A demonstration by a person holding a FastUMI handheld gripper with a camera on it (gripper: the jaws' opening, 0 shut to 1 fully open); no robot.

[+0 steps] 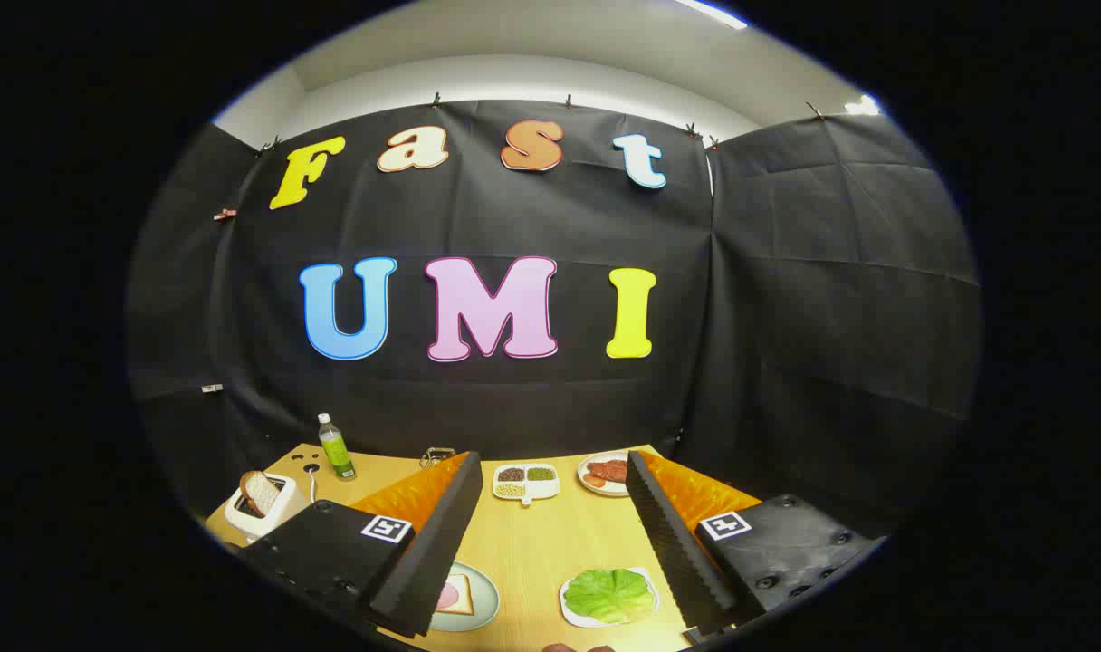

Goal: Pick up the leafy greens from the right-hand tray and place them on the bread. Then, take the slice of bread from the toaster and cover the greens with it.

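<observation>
We hold the gripper above the desk with its 2 fingers spread wide and released, grasping nothing. Between them, near the right finger, the leafy greens lie flat on a small white tray: 1 crinkled, bright green leaf, its long axis running left to right. Near the left finger a plate carries bread with a pink slice on it. Far left, a browned slice stands tilted in the white toaster, beside a green bottle
</observation>
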